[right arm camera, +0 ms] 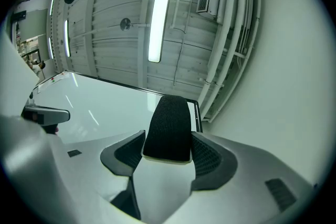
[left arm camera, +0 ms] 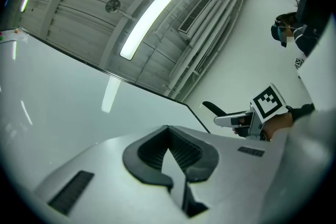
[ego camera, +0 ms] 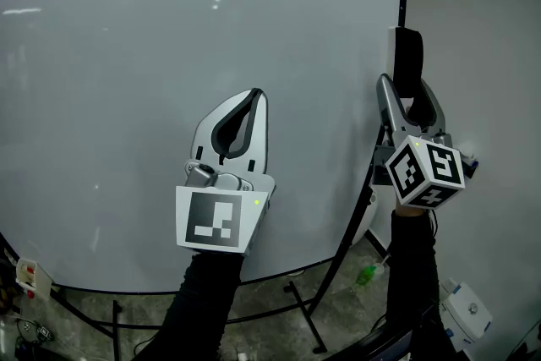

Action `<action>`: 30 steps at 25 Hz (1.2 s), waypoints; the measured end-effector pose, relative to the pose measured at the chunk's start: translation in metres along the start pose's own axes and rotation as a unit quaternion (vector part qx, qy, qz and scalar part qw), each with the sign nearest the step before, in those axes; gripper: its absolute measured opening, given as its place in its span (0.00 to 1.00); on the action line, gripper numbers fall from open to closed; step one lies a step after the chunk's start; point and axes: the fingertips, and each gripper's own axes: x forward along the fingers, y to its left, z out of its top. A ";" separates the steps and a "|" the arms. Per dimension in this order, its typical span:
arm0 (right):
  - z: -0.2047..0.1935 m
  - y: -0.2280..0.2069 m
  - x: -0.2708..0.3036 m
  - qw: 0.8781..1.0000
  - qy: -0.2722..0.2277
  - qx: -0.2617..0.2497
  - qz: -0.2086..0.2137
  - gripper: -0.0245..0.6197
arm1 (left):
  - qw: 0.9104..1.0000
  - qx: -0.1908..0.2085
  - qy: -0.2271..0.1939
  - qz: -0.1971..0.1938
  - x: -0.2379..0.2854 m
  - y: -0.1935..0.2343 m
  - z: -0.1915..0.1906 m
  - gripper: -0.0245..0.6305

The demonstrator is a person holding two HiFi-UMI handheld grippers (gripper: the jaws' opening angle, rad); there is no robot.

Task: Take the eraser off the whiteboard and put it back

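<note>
Whiteboard (ego camera: pixel 127 97) ahead; right gripper (ego camera: pixel 407 95) pinches eraser (ego camera: pixel 409 55); left gripper (left arm camera: pixel 169 131), in its view, jaws together.

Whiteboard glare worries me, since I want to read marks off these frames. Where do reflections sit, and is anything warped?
Head view: the whiteboard shows small bright spots near its top, and its edge bows from lens distortion. Left gripper view: a pale streak mirrors the ceiling lamp. Right gripper view: thin streaks on the board; the eraser is sharp.
</note>
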 end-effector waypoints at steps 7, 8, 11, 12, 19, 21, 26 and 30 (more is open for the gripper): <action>-0.012 0.014 -0.024 1.000 0.015 -0.012 0.023 0.47 | 0.999 0.010 0.042 -0.001 -0.017 -0.006 -0.025 0.05; -0.015 0.016 -0.028 0.999 0.017 -0.016 0.028 0.47 | 0.999 0.008 0.045 0.000 -0.020 -0.006 -0.032 0.05; -0.022 0.016 -0.037 0.999 0.026 -0.024 0.035 0.47 | 0.996 0.022 0.084 -0.002 -0.032 -0.005 -0.057 0.05; -0.024 0.016 -0.041 0.999 0.030 -0.023 0.035 0.47 | 0.996 0.025 0.090 -0.003 -0.034 -0.007 -0.059 0.05; -0.044 0.021 -0.064 0.998 0.055 -0.011 0.036 0.47 | 0.998 0.011 0.069 0.000 -0.034 -0.011 -0.047 0.05; -0.053 0.023 -0.068 0.997 0.062 -0.003 0.035 0.47 | 0.998 0.014 0.068 0.001 -0.031 -0.011 -0.043 0.05; -0.071 0.036 -0.083 0.997 0.074 0.002 0.030 0.47 | 0.997 0.011 0.074 -0.004 -0.034 -0.015 -0.048 0.05; -0.078 0.044 -0.090 0.997 0.073 -0.001 0.022 0.47 | 0.997 0.005 0.080 -0.003 -0.039 -0.017 -0.059 0.05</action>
